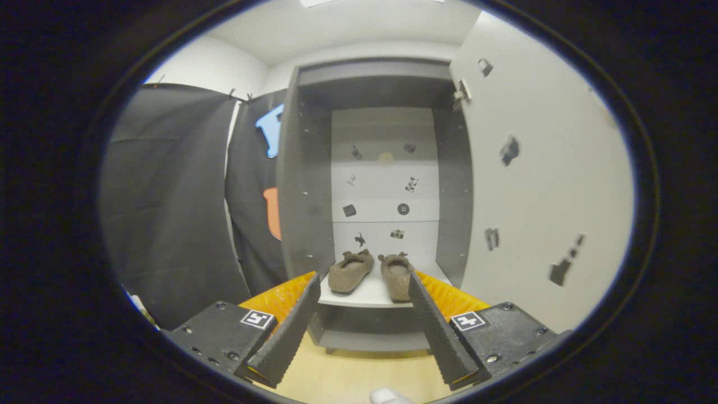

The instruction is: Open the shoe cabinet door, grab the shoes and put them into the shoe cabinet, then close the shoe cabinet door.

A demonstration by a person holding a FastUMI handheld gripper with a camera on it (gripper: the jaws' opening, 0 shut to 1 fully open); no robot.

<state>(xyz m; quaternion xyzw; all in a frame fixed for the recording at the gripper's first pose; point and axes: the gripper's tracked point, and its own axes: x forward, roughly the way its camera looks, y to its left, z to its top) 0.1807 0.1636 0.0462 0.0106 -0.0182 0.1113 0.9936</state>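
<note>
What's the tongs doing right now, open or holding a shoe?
Tongs: open, holding nothing; both shoes sit on the cabinet shelf beyond the fingers.

We see two shoes [350, 271] [396, 276] of soft, fuzzy, matt cloth on a smooth shelf [367, 294] of the shoe cabinet [305, 185], its matt panels like painted board. The open door [538, 185] looks smooth and matt. The gripper [364, 283] stands spread wide, its ribbed fingers [291, 325] rough. Below lies pale, wood-look flooring [348, 376].
</note>
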